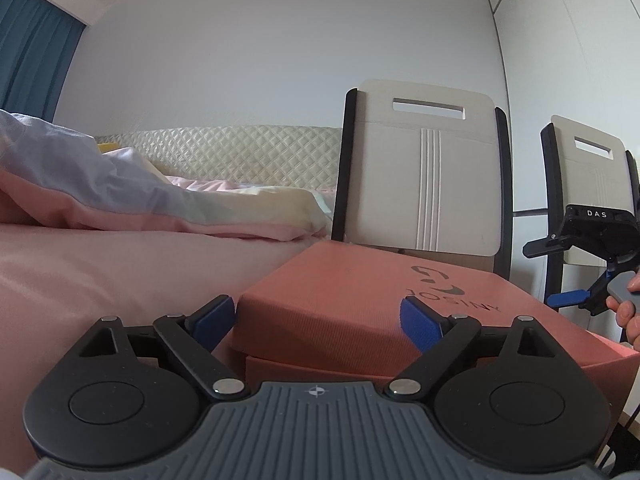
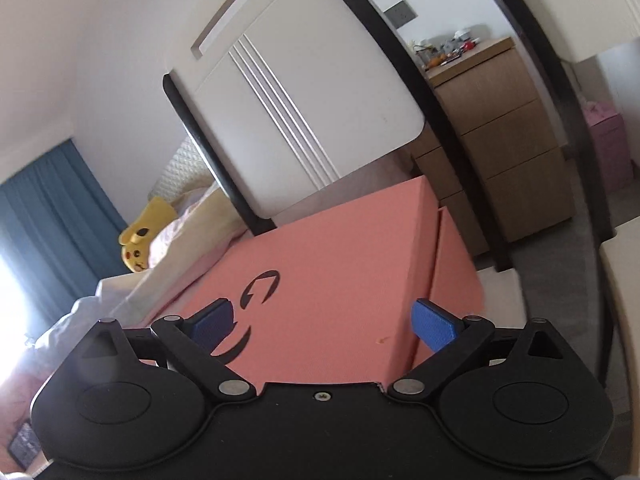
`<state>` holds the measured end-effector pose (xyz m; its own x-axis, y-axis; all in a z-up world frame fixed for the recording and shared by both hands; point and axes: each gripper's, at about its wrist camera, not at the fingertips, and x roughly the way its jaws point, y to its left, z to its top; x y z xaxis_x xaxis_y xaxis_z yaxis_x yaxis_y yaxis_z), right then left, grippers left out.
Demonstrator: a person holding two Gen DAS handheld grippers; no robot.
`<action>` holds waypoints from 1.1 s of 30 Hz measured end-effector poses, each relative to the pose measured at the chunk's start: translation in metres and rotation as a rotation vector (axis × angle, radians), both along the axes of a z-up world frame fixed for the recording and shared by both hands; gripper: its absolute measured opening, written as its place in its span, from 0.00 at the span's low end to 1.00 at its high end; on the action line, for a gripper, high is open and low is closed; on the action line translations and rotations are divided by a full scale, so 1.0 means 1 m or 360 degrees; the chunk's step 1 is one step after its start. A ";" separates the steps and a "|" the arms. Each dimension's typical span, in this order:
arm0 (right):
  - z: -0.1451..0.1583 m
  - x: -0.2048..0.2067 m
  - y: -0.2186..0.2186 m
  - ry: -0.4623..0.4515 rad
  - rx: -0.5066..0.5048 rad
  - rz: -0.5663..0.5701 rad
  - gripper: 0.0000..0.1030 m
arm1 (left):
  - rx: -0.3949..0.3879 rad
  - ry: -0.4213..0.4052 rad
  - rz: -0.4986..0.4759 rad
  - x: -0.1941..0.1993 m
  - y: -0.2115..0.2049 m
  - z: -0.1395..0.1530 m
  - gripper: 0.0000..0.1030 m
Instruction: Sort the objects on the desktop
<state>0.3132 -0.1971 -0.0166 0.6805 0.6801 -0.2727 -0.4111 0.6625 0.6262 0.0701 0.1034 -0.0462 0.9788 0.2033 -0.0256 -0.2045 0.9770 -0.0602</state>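
Note:
A salmon-pink lidded box (image 1: 360, 300) with a dark logo and lettering sits beside the bed, in front of a chair. My left gripper (image 1: 318, 318) is open, its blue pads on either side of the box's near corner, not pressing it. In the right wrist view the same box (image 2: 332, 280) fills the centre. My right gripper (image 2: 324, 320) hangs open over its lid with nothing held. The right gripper (image 1: 576, 288) also shows at the far right of the left wrist view, held by a hand (image 1: 630, 312).
A bed with pink sheet (image 1: 100, 280) and rumpled duvet lies left. Two cream chairs with black frames (image 1: 424, 176) stand behind the box. A wooden drawer unit (image 2: 500, 140) with small items on top stands beyond. A yellow plush toy (image 2: 140, 236) lies on the bed.

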 end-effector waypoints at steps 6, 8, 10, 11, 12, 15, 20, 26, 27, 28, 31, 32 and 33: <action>0.003 -0.005 0.007 -0.0047 -0.0037 -0.0005 0.94 | 0.0043 0.0034 0.0002 0.002 -0.002 -0.001 0.91; 0.004 -0.005 0.002 -0.0034 -0.0004 -0.0033 0.94 | 0.0044 0.0034 0.0004 0.002 -0.002 -0.001 0.91; 0.004 -0.004 -0.002 -0.0035 0.0002 -0.0043 0.94 | 0.0032 0.0033 0.0002 0.002 -0.002 -0.001 0.91; 0.004 -0.003 -0.003 -0.0037 -0.0002 -0.0044 0.94 | 0.0027 0.0032 0.0001 0.002 -0.001 0.000 0.91; 0.003 -0.001 -0.004 -0.0039 -0.0007 -0.0039 0.94 | 0.0020 0.0031 0.0000 0.002 -0.001 0.000 0.91; 0.004 0.010 -0.003 -0.0026 -0.0038 -0.0039 0.94 | 0.0004 0.0029 -0.0003 0.002 0.000 0.001 0.91; 0.006 0.035 -0.003 0.0023 -0.0077 -0.0085 0.94 | -0.0029 0.0043 -0.0018 0.002 0.002 0.004 0.91; 0.003 0.060 0.000 0.0105 -0.0070 -0.0021 0.94 | -0.0086 0.0094 -0.0047 0.001 0.005 0.012 0.91; 0.002 0.060 0.001 0.0111 -0.0077 -0.0009 0.94 | -0.0097 0.0100 -0.0054 0.001 0.006 0.013 0.91; 0.001 0.061 0.003 0.0115 -0.0078 0.0007 0.94 | -0.0095 0.0105 -0.0053 0.001 0.005 0.013 0.92; 0.002 0.063 0.008 0.0131 -0.0056 0.0043 0.96 | -0.0090 0.0118 -0.0051 0.002 0.004 0.013 0.93; 0.003 0.063 0.009 0.0131 -0.0061 0.0037 0.96 | -0.0089 0.0119 -0.0051 0.002 0.004 0.013 0.93; 0.003 0.062 0.009 0.0130 -0.0062 0.0035 0.96 | -0.0095 0.0119 -0.0053 0.002 0.004 0.013 0.93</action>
